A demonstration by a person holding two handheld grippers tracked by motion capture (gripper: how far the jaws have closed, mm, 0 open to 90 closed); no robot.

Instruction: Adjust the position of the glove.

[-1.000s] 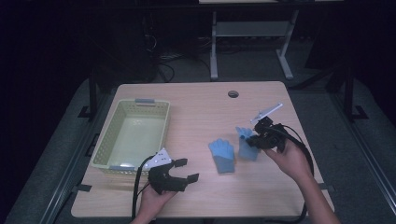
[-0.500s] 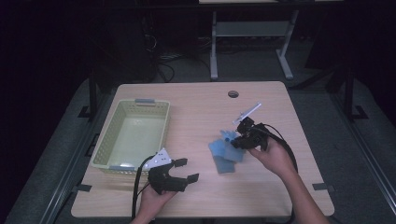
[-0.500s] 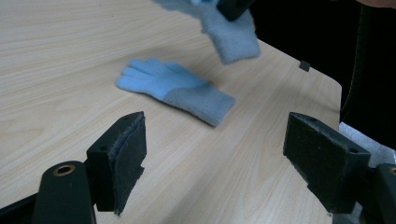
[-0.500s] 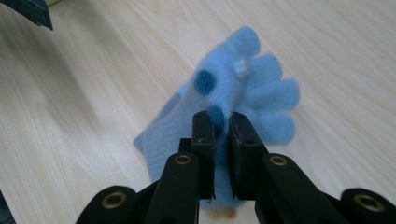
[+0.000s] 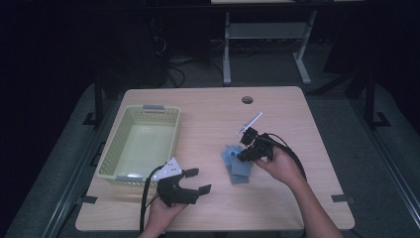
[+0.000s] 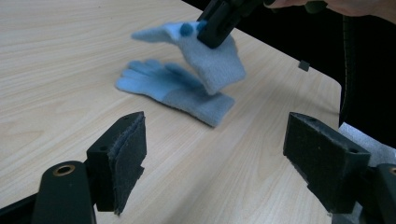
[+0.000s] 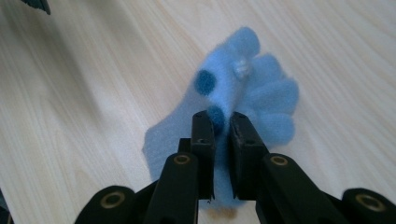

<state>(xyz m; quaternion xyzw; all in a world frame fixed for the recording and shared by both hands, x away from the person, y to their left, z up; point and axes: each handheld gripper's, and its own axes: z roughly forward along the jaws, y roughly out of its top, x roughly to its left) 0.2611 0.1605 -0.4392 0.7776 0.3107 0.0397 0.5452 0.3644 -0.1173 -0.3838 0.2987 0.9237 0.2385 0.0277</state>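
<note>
Right tongs (image 5: 246, 152) pinching lifted blue glove (image 6: 212, 63), partly hiding second glove (image 6: 175, 91) lying mid-frame on worktop (image 5: 208, 114); left tongs (image 5: 195, 181) resting spread, lower left.

basket (image 5: 141, 144) left on table (image 5: 208, 106) | 2 gloves (image 5: 236, 166) right of basket

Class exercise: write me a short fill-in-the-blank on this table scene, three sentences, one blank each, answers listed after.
1. The right gripper is shut on a light blue ____.
2. A second glove lies flat on the ____.
3. The left gripper has its jaws ____, with the basket beside it in the high view.

Missing words: glove; table; open
</note>
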